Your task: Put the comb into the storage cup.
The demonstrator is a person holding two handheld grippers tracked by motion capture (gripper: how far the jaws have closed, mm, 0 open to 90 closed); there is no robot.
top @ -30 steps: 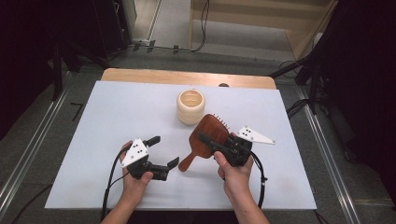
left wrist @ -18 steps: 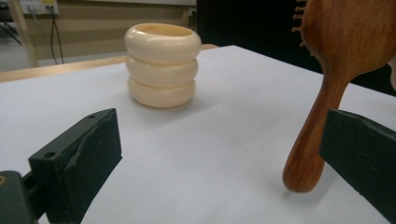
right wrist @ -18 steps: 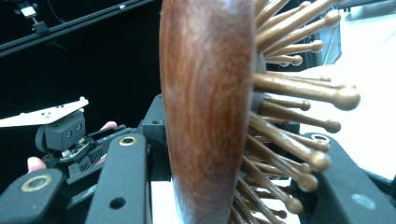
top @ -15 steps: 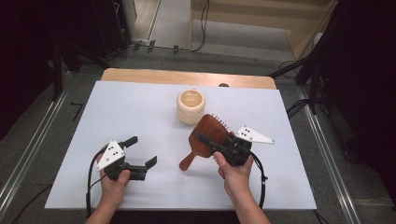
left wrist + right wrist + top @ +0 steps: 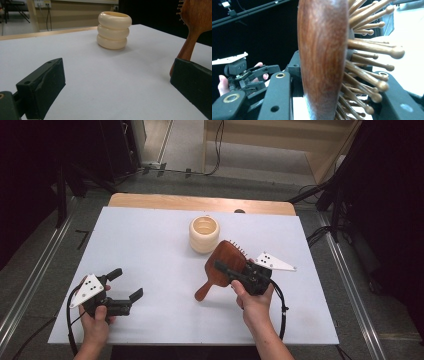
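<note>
A brown wooden hairbrush [image 5: 226, 262] stands tilted at the table's middle right, its handle slanting down to the left. My right gripper [image 5: 231, 269] is shut on its head. In the right gripper view the wooden back [image 5: 322, 57] sits between the two jaws, with the peg bristles pointing right. My left gripper [image 5: 127, 283] is open with nothing in it, low over the table's front left. Between its wide jaws the left gripper view shows bare table, with the brush handle [image 5: 189, 43] at the right. A cream ribbed cup [image 5: 204, 234] stands behind the brush.
The white table top [image 5: 150, 245] has a wooden strip [image 5: 200, 202] along its far edge. In the left gripper view the cream cup [image 5: 114, 30] stands upright ahead. Cables trail from both grippers off the front edge. The surroundings beyond the table are dark.
My left hand has carried its open gripper to the left, away from the brush, toward the table's front left. The right gripper and the brush have kept still.
</note>
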